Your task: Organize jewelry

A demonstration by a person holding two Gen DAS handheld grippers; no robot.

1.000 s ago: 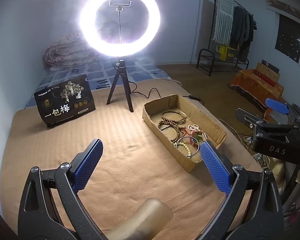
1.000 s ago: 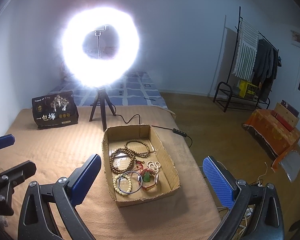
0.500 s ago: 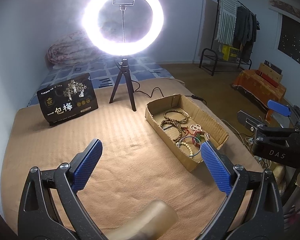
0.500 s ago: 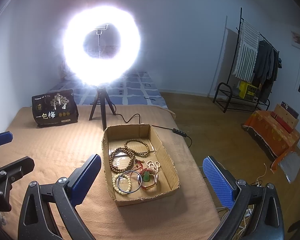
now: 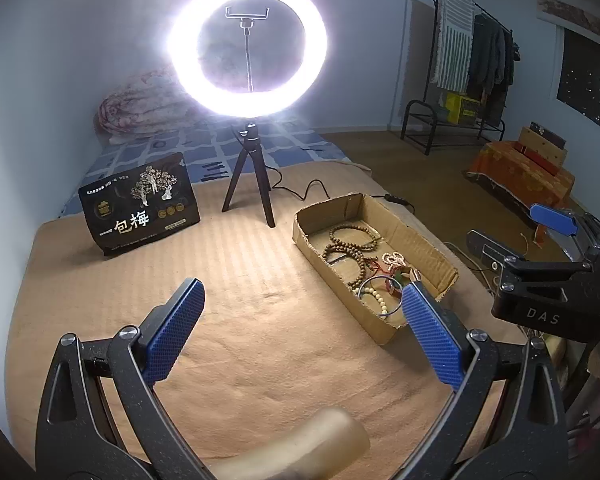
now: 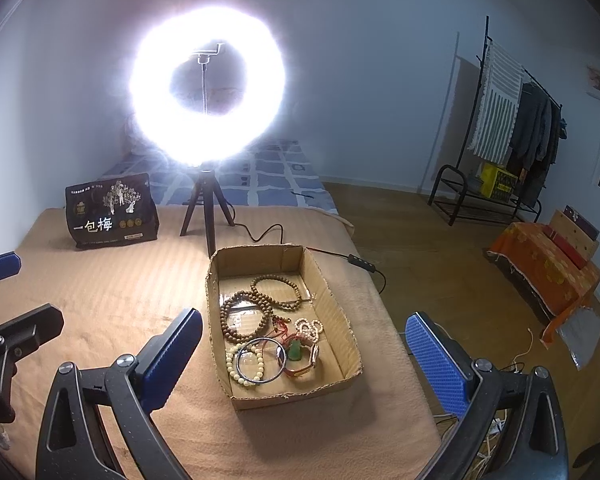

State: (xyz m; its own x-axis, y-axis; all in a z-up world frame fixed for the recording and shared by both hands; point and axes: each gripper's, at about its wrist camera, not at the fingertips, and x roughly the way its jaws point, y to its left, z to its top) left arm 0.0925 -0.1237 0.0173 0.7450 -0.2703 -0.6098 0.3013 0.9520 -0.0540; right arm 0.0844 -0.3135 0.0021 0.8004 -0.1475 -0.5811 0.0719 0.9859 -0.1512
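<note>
Right hand-held gripper (image 6: 304,356) spread empty, green pendant (image 6: 295,351) visible only here

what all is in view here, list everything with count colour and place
box: 1, brown cardboard, open, on the blanket's right part
wooden bead strings: 2 or so, brown, far half of the box
bangle: 1, silver, near end of the box
pale bead bracelets: 2, cream, one under the bangle, one mid-box at the right
green pendant: 1, on red cord, near end of the box
blanket: 1, tan, covers the bed
ring light: 1, white, lit, on a black tripod behind the box
snack bag: 1, black, upright, far left
clothes rack: 1, black, by the right wall
left tongs: blue pads, open, empty
right tongs: blue pads, open, empty, above the box
</note>
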